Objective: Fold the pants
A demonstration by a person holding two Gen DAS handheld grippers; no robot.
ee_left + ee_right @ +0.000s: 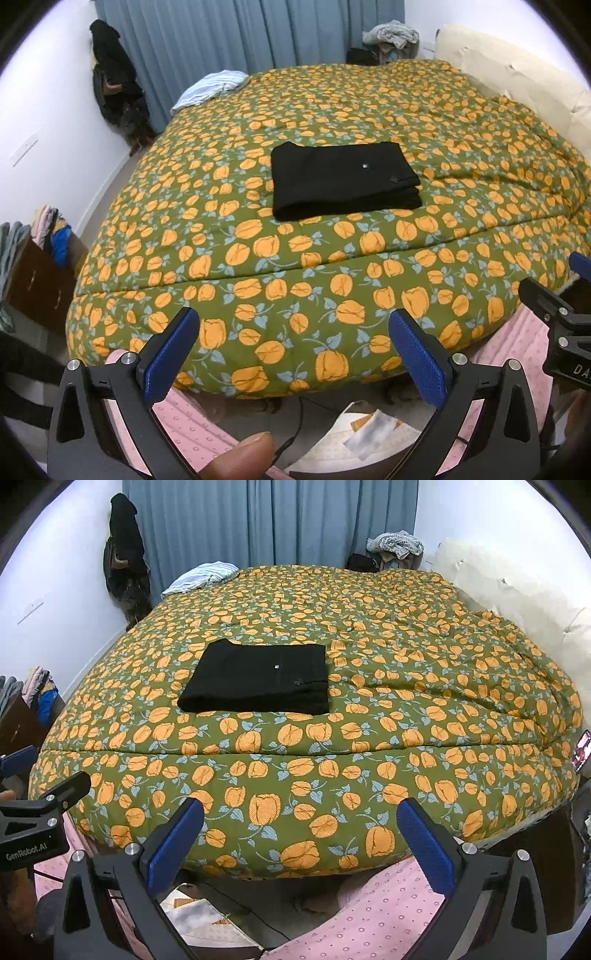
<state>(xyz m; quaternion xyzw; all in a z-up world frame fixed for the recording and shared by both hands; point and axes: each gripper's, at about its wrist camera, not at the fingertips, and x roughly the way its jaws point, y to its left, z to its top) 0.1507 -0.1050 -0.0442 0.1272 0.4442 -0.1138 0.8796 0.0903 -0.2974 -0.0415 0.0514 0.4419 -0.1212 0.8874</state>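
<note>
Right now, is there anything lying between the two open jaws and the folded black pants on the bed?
Nothing visible does. Only bare green quilt with orange flowers lies between the left gripper, the right gripper and the folded black pants. Both jaws stand open and empty, off the near edge of the bed.

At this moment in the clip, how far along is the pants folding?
It looks finished. The black pants lie as a compact layered rectangle on the floral quilt, edges roughly squared. Nothing is in hand: the left hand-held gripper and right hand-held gripper are both open and empty, held back off the bed's near edge. No further fold seems left, beyond perhaps putting the pants away.
</note>
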